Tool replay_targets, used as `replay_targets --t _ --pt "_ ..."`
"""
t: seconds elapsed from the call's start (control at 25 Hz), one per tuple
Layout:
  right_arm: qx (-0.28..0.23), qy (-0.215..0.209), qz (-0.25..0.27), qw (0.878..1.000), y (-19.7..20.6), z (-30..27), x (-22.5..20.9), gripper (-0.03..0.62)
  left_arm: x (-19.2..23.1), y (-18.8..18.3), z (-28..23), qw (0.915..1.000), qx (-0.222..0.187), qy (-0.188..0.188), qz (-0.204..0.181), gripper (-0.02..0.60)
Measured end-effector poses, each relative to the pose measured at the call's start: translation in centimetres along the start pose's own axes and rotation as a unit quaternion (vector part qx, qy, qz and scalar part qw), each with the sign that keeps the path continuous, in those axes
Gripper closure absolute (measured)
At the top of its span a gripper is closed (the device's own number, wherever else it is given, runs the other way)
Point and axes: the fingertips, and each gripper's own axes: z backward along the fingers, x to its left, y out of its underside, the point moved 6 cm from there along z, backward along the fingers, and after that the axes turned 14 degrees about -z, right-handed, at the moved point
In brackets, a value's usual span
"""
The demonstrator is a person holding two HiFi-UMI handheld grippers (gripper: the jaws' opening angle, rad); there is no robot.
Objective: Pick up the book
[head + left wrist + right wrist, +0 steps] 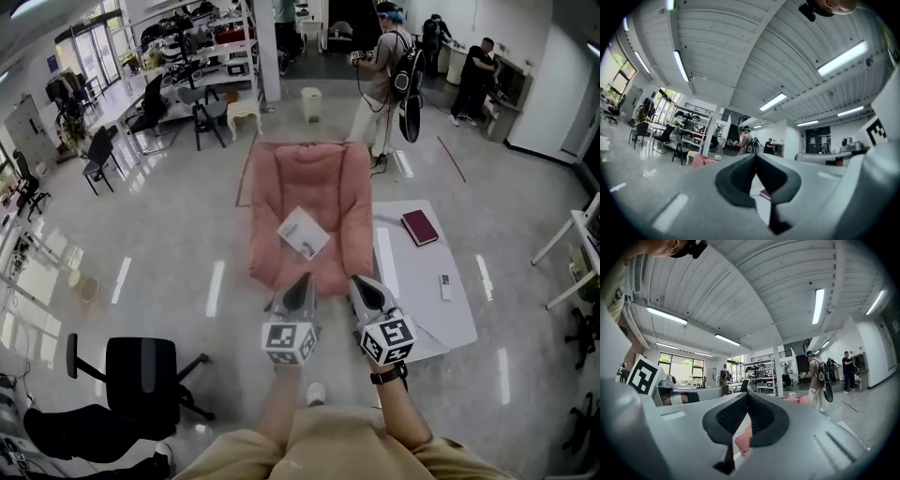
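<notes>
Big pink floor seat [309, 202], white low table [422, 291] right beside it, and the dark red book [419, 227] lies flat near the table's far end. Likely stiff and light, slick cover: nip a free edge. Left gripper [305, 278] and right gripper [358, 280] are both closed, empty, well short.

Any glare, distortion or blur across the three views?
Head view: strong fisheye bend, streaks of lamp glare on the floor. Left gripper view: dark round vignette, ceiling lamp blown out, left gripper soft up close. Right gripper view: same vignette, right gripper fills the lower frame.
</notes>
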Motion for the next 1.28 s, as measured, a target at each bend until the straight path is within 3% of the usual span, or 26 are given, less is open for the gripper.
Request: replay_targets --t 0.2,0.48,0.68,1.04,1.28 --pt "0.042 0.005 0.005 0.999 1.8 -4.3 -0.6 0.588 4.0 2.9 -1.9 0.999 0.009 -0.008 0.043 0.581" --pt "0.051 -0.002 -0.016 0.999 1.9 -8.9 -3.2 0.588 7.2 3.6 -3.8 0.9988 0.0 -0.035 0.034 0.581" --pt "0.064 -0.041 -0.035 0.996 2.3 -14.3 -6.5 0.588 9.5 5.4 -7.9 0.9975 0.014 -0.062 0.032 0.581" --pt "0.022 -0.09 -0.032 0.995 -4.8 -23.3 -17.6 0.588 9.9 3.7 -23.0 0.9979 0.007 -0.064 -0.007 0.581" --pt "-0.003 -0.085 -0.05 0.995 -7.5 -25.8 -26.1 0.588 8.6 4.8 -30.6 0.9967 0.009 -0.079 -0.013 0.581"
